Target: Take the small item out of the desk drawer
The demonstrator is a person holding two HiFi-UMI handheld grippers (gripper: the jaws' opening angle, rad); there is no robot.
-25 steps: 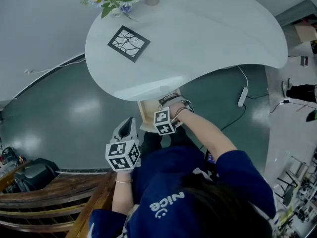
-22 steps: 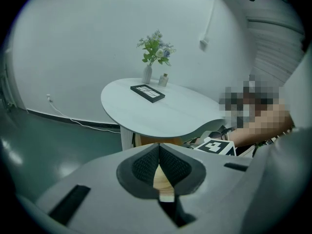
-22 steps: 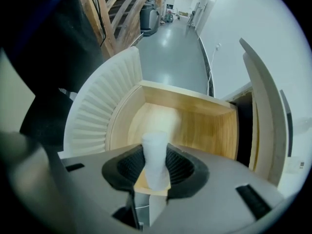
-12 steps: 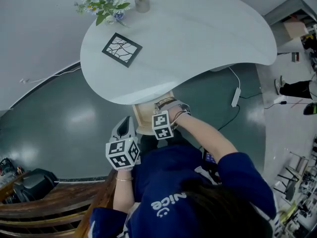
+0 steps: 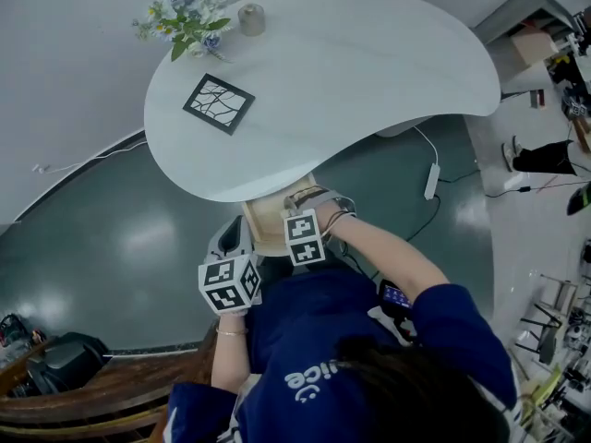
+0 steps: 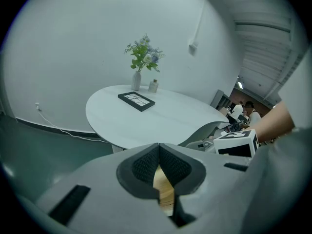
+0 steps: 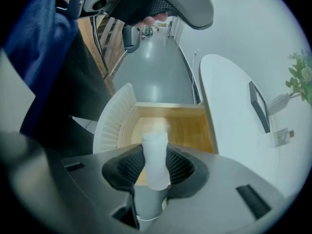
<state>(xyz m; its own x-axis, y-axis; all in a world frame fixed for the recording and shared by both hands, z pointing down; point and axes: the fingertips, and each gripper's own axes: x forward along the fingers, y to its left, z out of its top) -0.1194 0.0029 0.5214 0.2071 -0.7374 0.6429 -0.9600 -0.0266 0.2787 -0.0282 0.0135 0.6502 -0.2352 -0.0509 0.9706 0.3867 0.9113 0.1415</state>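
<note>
Head view: right gripper (image 5: 309, 199) reaches over the open drawer (image 5: 265, 221) under the near edge of the desk (image 5: 369, 63); left gripper (image 5: 233, 243) hangs just beside the drawer's left side. Left gripper view: jaws pressed together, nothing between them. Right gripper view: jaws part-way apart and clamped on the small item (image 7: 156, 160) — a white cylinder, long axis along the jaws, over the drawer's wooden floor — so lifting it clear likely falls to the right arm.
</note>
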